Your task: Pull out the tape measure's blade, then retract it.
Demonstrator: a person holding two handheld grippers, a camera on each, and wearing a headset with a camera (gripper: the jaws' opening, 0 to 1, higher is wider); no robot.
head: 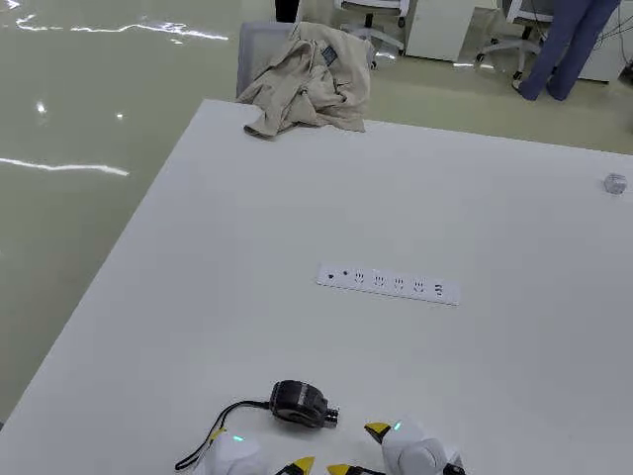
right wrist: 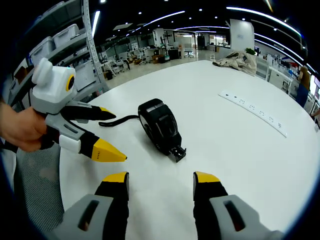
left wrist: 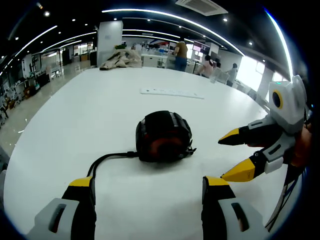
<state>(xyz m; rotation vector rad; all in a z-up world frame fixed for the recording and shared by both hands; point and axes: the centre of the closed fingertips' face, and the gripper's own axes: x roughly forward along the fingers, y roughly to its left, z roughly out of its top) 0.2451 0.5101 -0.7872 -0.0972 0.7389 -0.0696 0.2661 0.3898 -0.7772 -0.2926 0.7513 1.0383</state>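
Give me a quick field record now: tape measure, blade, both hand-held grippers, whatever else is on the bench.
tape measure: black, lying on the white table, ungrasped
blade: retracted, tip at the case mouth
strap: black, trailing from the case
left hand-held gripper: open, just short of the case
right hand-held gripper: open, facing the blade tip
other: power strip mid-table; beige garment at far edge

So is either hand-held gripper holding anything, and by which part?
Nothing. The left hand-held gripper and right hand-held gripper are open; the tape measure lies free on the table.
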